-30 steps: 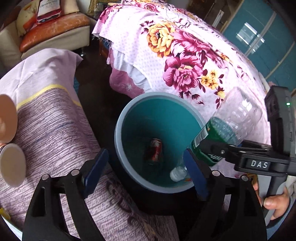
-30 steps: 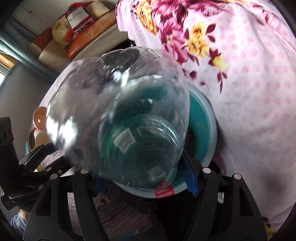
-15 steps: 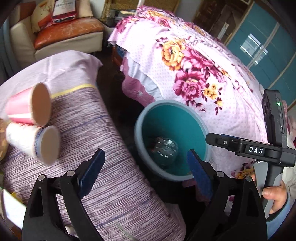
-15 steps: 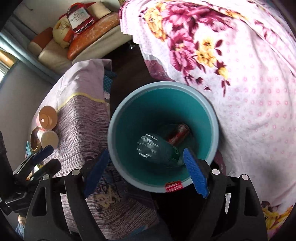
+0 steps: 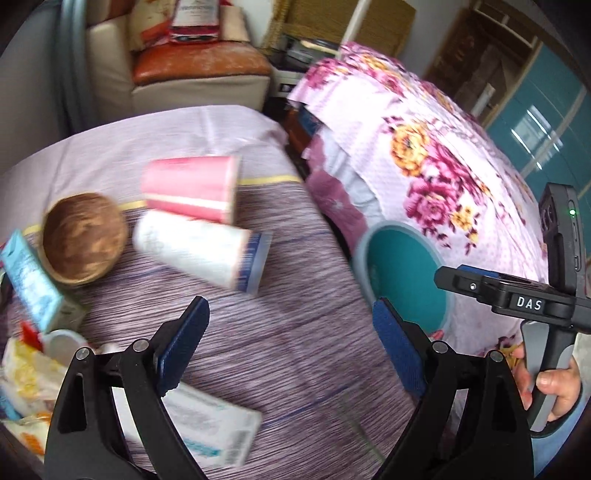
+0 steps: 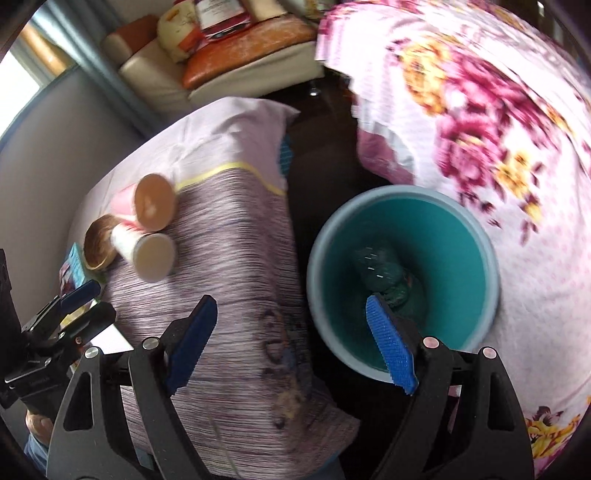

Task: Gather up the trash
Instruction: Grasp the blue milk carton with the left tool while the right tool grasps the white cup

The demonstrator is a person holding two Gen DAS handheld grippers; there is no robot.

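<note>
We see both grippers with jaws spread wide and nothing between the blue pads: the left gripper (image 5: 290, 347) hangs over the striped cloth (image 5: 295, 350), the right gripper (image 6: 291, 339) straddles the gap between that cloth and the bin (image 6: 402, 280). In the left view the right gripper (image 5: 480, 284) shows from the side, a hand (image 5: 550, 384) on its grip.

The bin, grey outside and teal inside, stands on the dark floor (image 6: 321, 147) between the cloth-covered table and the floral bedspread (image 6: 498, 147). A clear bottle (image 6: 376, 266) with a green label lies at its bottom.

On the cloth two paper cups lie on their sides, touching: a pink cup (image 5: 192, 188) and a white cup (image 5: 199, 254) with a blue band near its mouth. Just beside them sits a wooden bowl (image 5: 83, 236). A light-blue carton (image 5: 31, 277) leans against the bowl. A flat white and teal box (image 5: 210, 424) lies partly under the left gripper's finger, and crumpled wrappers (image 5: 22, 380) sit at the table's near edge. All of it is motion-blurred.

Nothing stands between either gripper and the cups.

Behind, a cream sofa (image 5: 192, 85) with an orange cushion holds a red and white bag (image 5: 195, 14). Teal doors (image 5: 546, 122) close the far right.
</note>
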